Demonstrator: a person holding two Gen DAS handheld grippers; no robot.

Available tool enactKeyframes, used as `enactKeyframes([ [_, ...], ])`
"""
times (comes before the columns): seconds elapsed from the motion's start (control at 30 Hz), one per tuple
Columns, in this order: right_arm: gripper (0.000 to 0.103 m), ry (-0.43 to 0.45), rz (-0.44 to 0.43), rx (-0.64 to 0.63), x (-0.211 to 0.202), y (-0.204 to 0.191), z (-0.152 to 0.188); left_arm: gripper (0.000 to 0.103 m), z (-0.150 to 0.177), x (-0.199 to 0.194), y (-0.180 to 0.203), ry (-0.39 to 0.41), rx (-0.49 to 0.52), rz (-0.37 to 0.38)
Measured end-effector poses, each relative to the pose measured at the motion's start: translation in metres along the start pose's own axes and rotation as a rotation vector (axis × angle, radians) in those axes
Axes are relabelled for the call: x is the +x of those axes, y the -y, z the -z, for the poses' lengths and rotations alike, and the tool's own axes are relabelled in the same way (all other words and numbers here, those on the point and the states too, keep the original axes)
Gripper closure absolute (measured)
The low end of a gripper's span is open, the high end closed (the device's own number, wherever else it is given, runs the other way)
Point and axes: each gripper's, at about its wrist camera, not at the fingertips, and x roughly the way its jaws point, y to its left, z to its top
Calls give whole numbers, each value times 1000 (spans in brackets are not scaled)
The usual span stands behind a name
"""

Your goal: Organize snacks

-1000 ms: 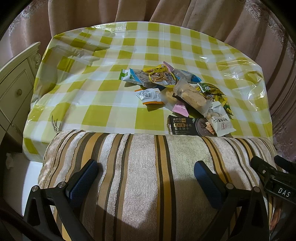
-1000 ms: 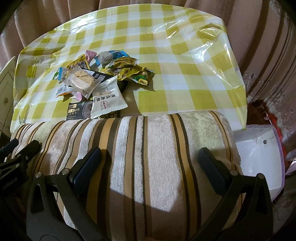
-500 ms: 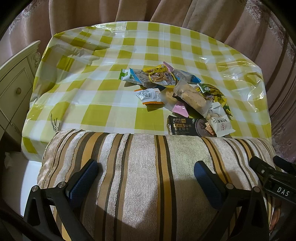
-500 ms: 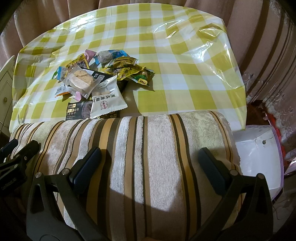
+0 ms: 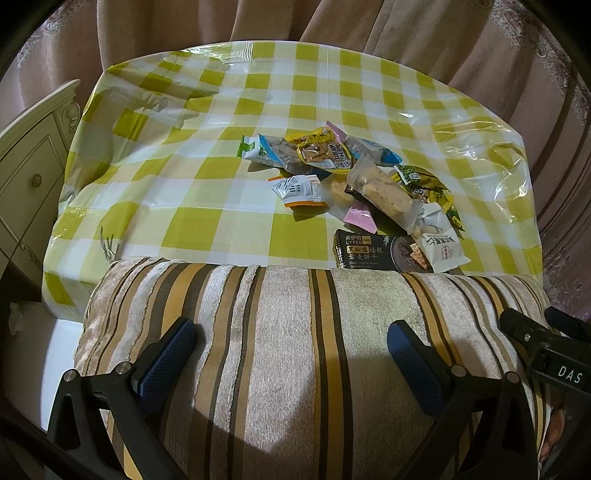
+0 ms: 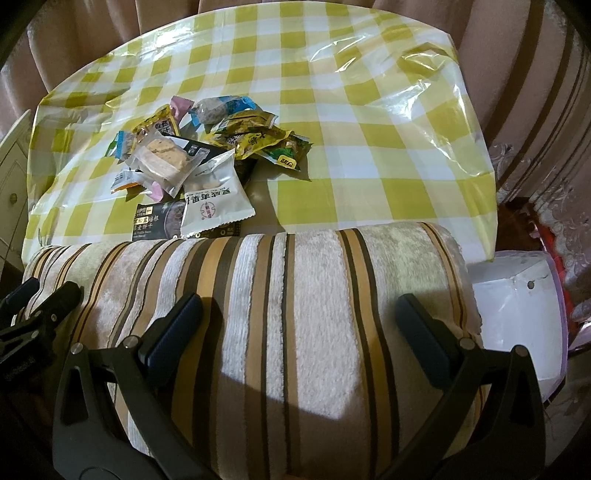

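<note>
Tablecloth (image 5: 221, 221): glossy plastic, yellow-and-white check, over a table backed by pink pleated curtains (image 5: 332, 22); cream carved cabinet (image 5: 33, 155) to its left. Snacks (image 5: 369, 184): crinkled foil and clear wrappers piled loosely right of centre, a black biscuit pack (image 5: 380, 253) nearest me. Cushion (image 5: 295, 350): plush, striped brown and beige, under my left gripper (image 5: 291, 350) and right gripper (image 6: 299, 325), both spread wide, holding nothing.
</note>
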Motion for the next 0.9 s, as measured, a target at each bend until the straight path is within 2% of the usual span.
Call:
enactKeyframes([
  [0.43, 0, -8, 5, -20, 5, -6, -12, 0, -9, 6, -2, -10, -13, 10],
  [0.63, 0, -15, -46, -57, 15, -16, -33, 0, -28, 13, -5, -7, -32, 50],
  [0.8, 2, -33, -67, -104, 33, -33, -53, 9, -42, 23, -6, -8, -51, 83],
  [0.87, 4, -63, -65, -139, 45, -42, -60, 12, -46, 26, -7, -9, -66, 102],
  [0.9, 9, -75, -68, -154, 50, -46, -63, 13, -48, 27, -7, -11, -72, 112],
])
